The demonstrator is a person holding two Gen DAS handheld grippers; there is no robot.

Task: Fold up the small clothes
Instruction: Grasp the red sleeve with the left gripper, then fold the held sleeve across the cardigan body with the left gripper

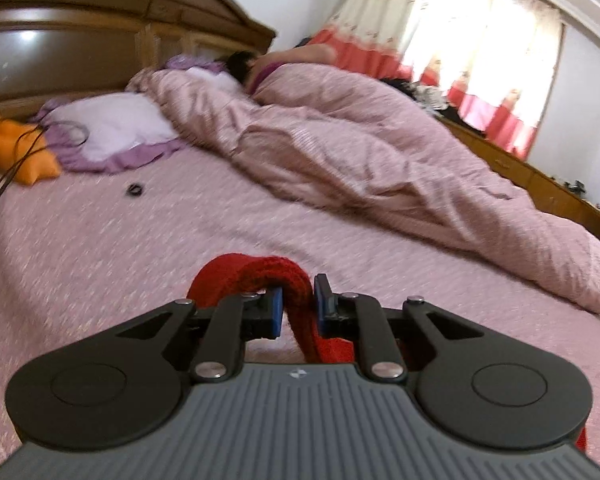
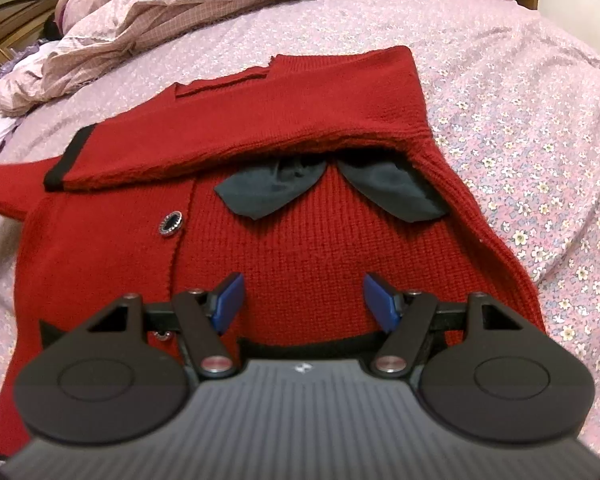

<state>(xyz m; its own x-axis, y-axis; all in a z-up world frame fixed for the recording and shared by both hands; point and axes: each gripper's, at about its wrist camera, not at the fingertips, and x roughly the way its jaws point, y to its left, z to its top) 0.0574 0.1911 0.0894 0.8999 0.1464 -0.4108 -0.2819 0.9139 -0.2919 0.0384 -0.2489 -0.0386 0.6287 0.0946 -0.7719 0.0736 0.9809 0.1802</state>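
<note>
A red knit cardigan [image 2: 280,248] lies flat on the flowered bedsheet [image 2: 520,160] in the right wrist view. One sleeve [image 2: 240,132] with a black cuff is folded across its chest, above a dark bow [image 2: 272,188] and a round button [image 2: 171,222]. The other sleeve [image 2: 4,184] runs off to the left. My right gripper [image 2: 304,300] hovers open over the cardigan's lower part, with nothing between its blue pads. In the left wrist view my left gripper [image 1: 298,304] is shut on a bunched strip of the red knit [image 1: 240,276], lifted off the bed.
A person [image 1: 260,64] lies under a pink duvet [image 1: 360,152] on the far side of the bed. A lilac pillow [image 1: 112,124], an orange cushion [image 1: 16,152] with a cable over it, and a small black ring [image 1: 135,189] lie near the wooden headboard [image 1: 100,20].
</note>
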